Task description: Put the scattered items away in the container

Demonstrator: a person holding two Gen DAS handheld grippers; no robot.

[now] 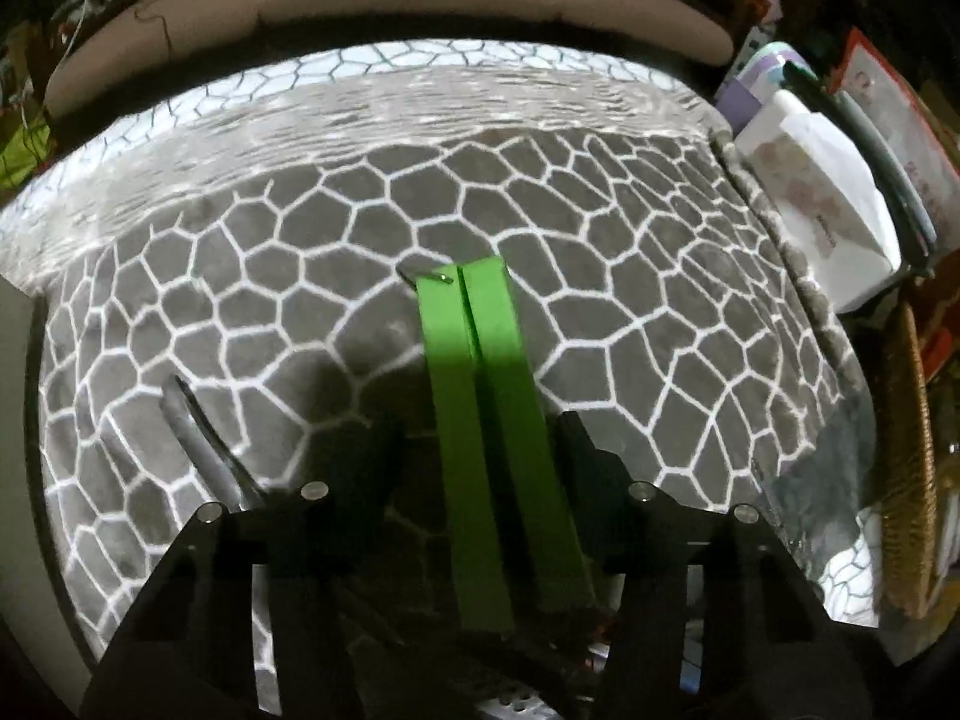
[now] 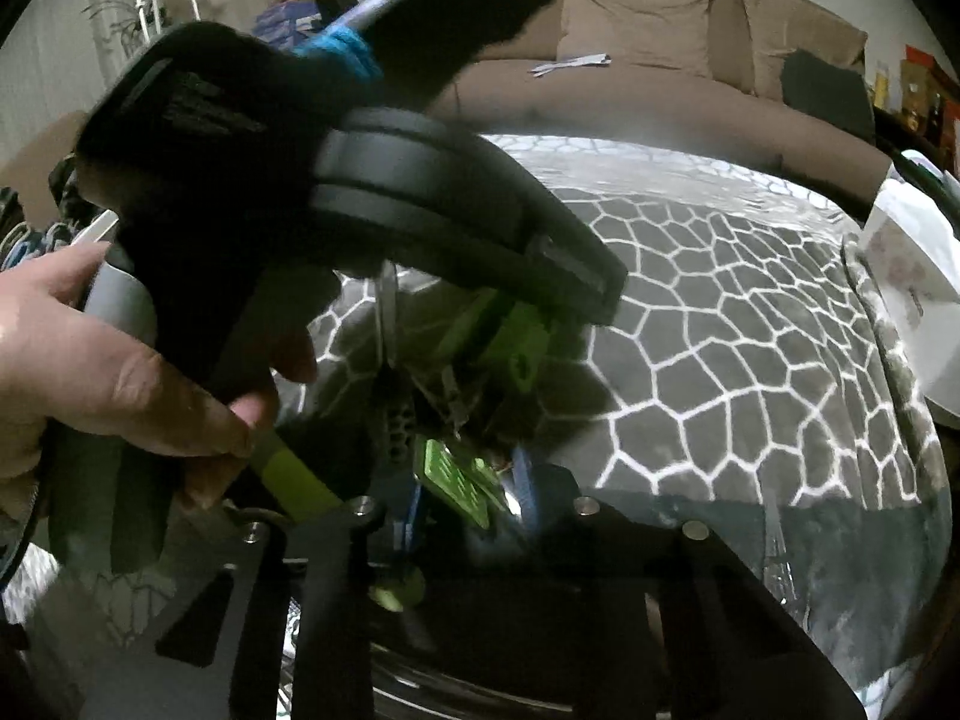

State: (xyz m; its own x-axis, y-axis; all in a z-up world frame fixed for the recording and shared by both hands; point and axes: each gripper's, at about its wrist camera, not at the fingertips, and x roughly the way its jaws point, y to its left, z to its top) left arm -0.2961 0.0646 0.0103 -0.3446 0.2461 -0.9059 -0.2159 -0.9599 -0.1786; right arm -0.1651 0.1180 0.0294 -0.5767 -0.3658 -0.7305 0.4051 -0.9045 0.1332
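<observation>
The left gripper [image 1: 465, 276] had its green fingers [image 1: 450, 360] pressed together on a small bent metal clip [image 1: 429, 278], thin wire lying on the grey cracked-pattern tablecloth [image 1: 630, 330]. It looked light, stiff and slippery, best pinched across its middle. The right gripper's own fingers were hidden, judged clenched; nothing held could be made out.

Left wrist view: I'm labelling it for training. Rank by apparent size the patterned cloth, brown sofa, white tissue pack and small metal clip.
1. patterned cloth
2. brown sofa
3. white tissue pack
4. small metal clip
The sofa is farther off, so it shows small.
</observation>
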